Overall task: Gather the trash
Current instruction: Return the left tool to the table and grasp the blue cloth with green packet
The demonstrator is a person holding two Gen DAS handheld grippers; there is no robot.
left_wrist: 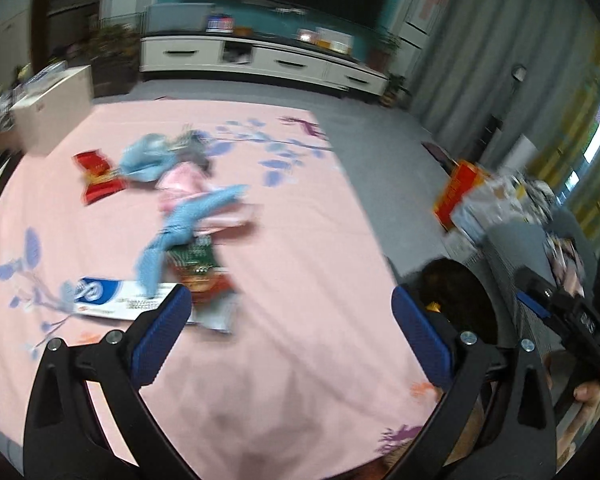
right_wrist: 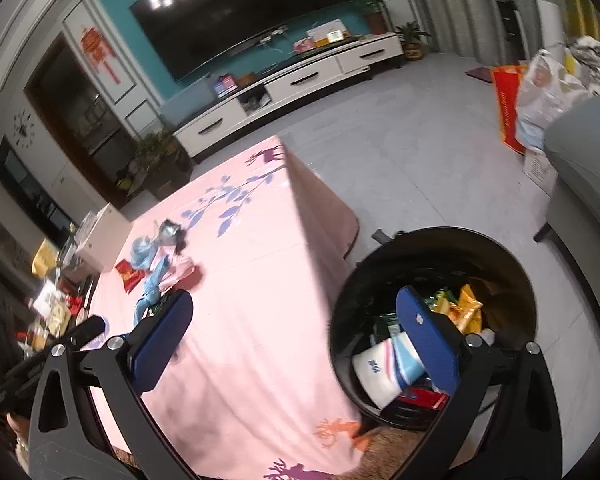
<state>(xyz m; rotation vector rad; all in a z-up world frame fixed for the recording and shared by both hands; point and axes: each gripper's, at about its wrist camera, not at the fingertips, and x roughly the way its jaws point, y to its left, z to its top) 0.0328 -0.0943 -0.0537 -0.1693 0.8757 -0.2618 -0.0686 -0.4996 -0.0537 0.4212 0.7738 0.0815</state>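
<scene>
Presumably freed for more trash, the right gripper (right_wrist: 294, 334) is held wide open — nothing gripped — beside the filled bin (right_wrist: 432, 240).

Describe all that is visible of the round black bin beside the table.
The round black trash bin stands upright on the grey floor, close beside the table's pink cloth. Its rim is smooth, its wall dark and looks like plastic. No lid shows. Inside lie wrappers: a white and light blue packet, orange-yellow bags, something red. The right tongs stand open above, one finger over its mouth.
</scene>
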